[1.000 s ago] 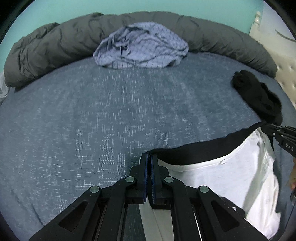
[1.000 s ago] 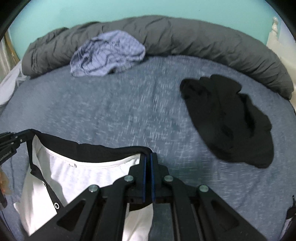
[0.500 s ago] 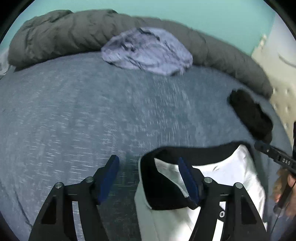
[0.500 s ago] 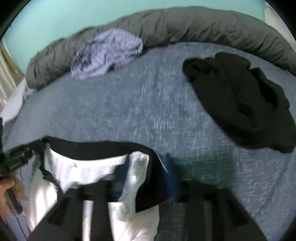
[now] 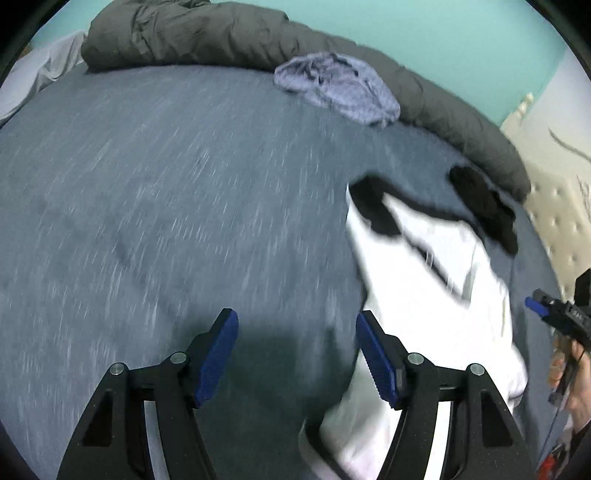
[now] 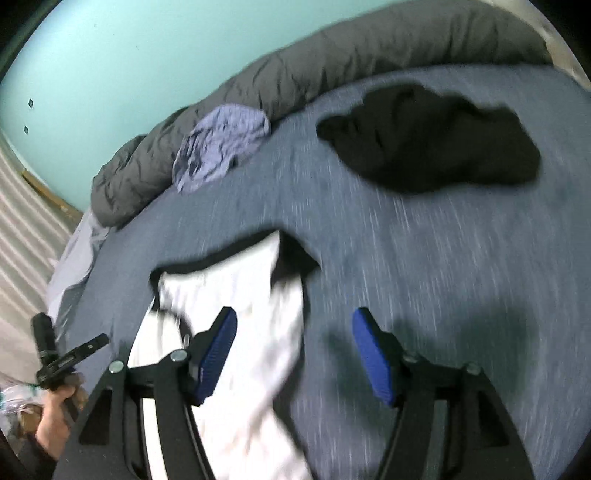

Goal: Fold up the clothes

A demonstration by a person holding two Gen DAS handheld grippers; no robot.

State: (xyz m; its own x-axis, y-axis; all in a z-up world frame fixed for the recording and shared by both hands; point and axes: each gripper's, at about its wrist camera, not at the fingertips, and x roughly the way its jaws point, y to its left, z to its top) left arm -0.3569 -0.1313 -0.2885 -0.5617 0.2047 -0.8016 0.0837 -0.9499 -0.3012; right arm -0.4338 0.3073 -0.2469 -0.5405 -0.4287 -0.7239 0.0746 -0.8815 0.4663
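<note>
Fingers (image 5: pixel 216 360) apart, white shirt (image 5: pixel 417 295) beside them

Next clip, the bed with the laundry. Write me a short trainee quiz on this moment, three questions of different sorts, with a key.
1. True or false: the left gripper is clamped on the white shirt.
2. Multiple choice: the crumpled blue checked garment rests against A) the grey duvet, B) the black garment, C) the white shirt.
3. Short answer: what lies between the right gripper fingers?

Key
1. False. Its jaws stand open and have just been opening; the shirt lies beside its right finger.
2. A
3. Only the blue bedsheet; the shirt lies by the left finger.
</note>
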